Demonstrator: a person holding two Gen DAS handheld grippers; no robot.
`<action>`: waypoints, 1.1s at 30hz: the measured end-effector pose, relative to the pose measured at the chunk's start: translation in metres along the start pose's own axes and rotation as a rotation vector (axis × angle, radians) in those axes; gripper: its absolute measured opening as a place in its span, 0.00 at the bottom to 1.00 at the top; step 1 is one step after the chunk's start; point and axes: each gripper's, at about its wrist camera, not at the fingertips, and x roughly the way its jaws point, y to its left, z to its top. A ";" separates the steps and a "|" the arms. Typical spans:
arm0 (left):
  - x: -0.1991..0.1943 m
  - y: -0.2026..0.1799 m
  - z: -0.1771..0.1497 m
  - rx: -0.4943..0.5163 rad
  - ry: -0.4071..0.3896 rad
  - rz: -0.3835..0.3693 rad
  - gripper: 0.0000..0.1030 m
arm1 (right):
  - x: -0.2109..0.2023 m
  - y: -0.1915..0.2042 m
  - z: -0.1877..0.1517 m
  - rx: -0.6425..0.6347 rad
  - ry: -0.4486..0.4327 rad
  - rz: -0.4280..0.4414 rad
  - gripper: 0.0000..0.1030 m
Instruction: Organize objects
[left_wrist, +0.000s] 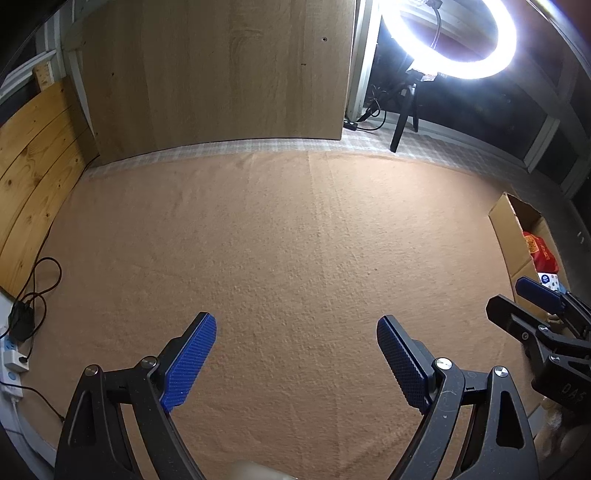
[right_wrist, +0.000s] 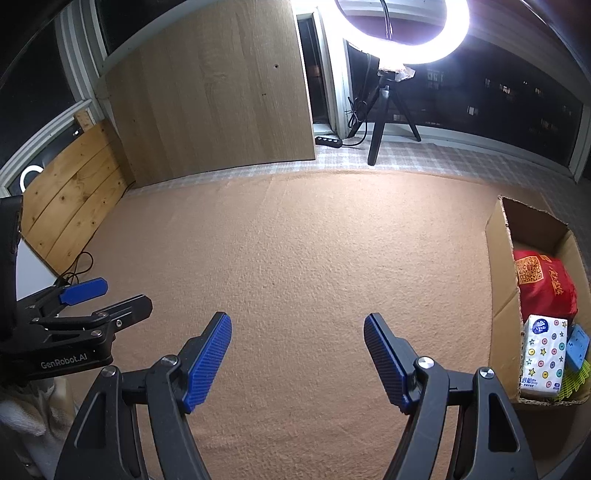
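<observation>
Left wrist view: the left gripper (left_wrist: 295, 332) stands wide open and empty over the blanket (left_wrist: 277, 240); the box (left_wrist: 517, 243) sits at 3 o'clock. Right wrist view: the right gripper (right_wrist: 297, 328) is open, holding nothing; the box (right_wrist: 498, 266) at 3 o'clock contains 1 red bag (right_wrist: 543, 284) and 1 tissue pack (right_wrist: 545, 354).

Home balcony room: night windows (right_wrist: 480, 99), ring light (right_wrist: 402, 33), towel-covered surface (right_wrist: 295, 258) (makeshift).
</observation>
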 end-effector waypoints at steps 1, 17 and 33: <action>0.000 0.000 0.000 -0.001 -0.001 0.001 0.88 | 0.000 0.000 0.000 0.000 0.001 0.001 0.69; -0.003 0.003 -0.001 -0.003 -0.008 0.006 0.88 | -0.002 -0.003 0.001 0.000 -0.011 -0.028 0.69; -0.006 0.002 -0.004 -0.002 -0.010 0.007 0.88 | -0.011 0.000 -0.002 -0.011 -0.037 -0.158 0.69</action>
